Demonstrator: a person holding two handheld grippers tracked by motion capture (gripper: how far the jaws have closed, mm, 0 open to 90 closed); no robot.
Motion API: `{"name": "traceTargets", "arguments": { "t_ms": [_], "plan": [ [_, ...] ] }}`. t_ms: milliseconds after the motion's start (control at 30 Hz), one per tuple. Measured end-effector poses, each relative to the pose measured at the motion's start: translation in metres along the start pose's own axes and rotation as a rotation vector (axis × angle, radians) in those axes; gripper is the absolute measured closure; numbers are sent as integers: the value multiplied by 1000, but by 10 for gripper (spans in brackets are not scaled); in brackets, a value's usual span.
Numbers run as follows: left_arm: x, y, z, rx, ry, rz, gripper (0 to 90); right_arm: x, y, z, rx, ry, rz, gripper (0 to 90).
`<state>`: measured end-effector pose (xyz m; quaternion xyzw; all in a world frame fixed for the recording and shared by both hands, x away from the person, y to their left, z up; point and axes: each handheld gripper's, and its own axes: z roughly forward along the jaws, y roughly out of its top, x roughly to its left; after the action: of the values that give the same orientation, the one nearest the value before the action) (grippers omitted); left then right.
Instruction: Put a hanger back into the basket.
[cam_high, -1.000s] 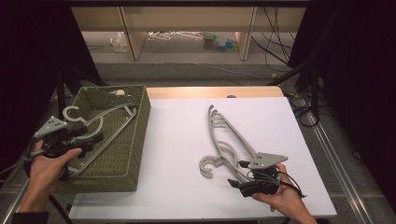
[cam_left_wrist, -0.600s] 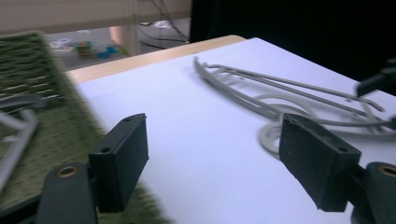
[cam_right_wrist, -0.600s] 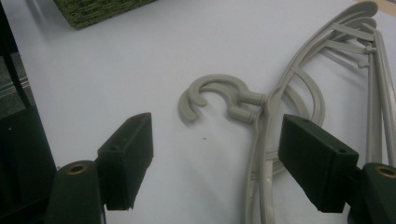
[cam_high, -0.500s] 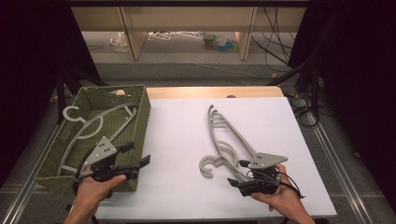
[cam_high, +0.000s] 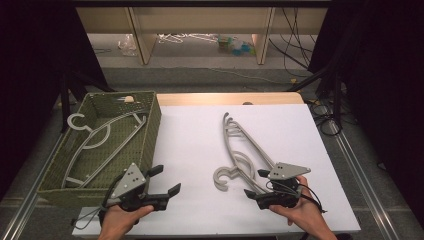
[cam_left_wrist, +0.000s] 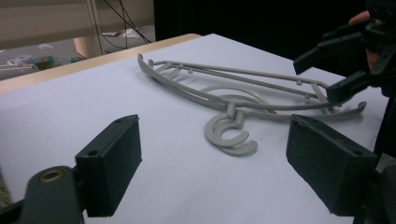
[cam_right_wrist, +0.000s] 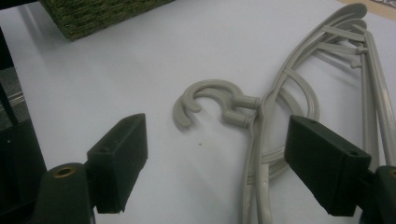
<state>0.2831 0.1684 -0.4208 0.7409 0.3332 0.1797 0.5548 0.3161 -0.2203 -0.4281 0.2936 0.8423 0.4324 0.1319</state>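
Left hand (cam_high: 116, 220) enters from the bottom edge of the high view, wrist low, holding the left tool (cam_high: 166, 181) roughly level just off the near right corner of the green woven basket (cam_high: 150, 125); its jaws point right, across the white worktop (cam_high: 195, 135); they have just been opening and now stand wide with nothing between them. Right hand (cam_high: 300, 212) comes in at the lower right, carrying the right tool (cam_high: 256, 183) with its jaws pointing left toward the pale grey plastic hangers lying stacked on the worktop (cam_high: 240, 150); these jaws have also just been opening, wide apart, pads clear of the plastic.

The left gripper view looks across the sheet: the stacked hangers (cam_left_wrist: 243, 93) lie ahead, hooks curled toward the camera, and the right tool (cam_left_wrist: 336, 65) sits at their far end, just beside the rails. The right gripper view shows the hooks (cam_right_wrist: 210, 105) close up, one over the other, with the shoulder rails running between its jaws and off to the upper right; how many hangers are in the stack is hard to tell, probably two; a basket corner (cam_right_wrist: 98, 14) shows at its top left.

Basket contents, high view: one more pale grey hanger (cam_high: 100, 140) lying flat inside, hook toward the far left corner.
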Motion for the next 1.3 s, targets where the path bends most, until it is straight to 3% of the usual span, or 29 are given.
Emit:
{"name": "traceTargets", "arguments": {
  "t_ms": [100,267,367,700,767,900,933,1067,1233,1300],
  "plan": [
    [-5,-8,6,21,-1,10,162,-1,0,-1,-5,-13,5,180],
    [-13,-18,15,61,-44,-24,163,-2,-3,0,3,-17,-3,177],
    [-16,-20,18,77,-45,35,163,-2,-4,2,17,-14,3,178],
    [-16,-22,20,100,-47,56,163,-7,-7,6,49,-44,-12,183],
    [-16,-22,21,102,-48,51,163,-10,-9,6,69,-43,-7,185],
    [-16,-21,22,94,-52,42,163,-20,-12,7,103,-86,-30,206],
    [-16,-22,21,94,-50,44,163,-21,-12,7,129,-93,-7,207],
    [-15,-21,20,87,-56,51,163,-28,-17,12,172,-110,4,217],
    [-15,-21,20,83,-50,57,164,-29,-17,18,220,-89,2,273],
    [-15,-21,20,86,-51,58,163,-30,-18,25,249,-83,8,341]
  ]
}}
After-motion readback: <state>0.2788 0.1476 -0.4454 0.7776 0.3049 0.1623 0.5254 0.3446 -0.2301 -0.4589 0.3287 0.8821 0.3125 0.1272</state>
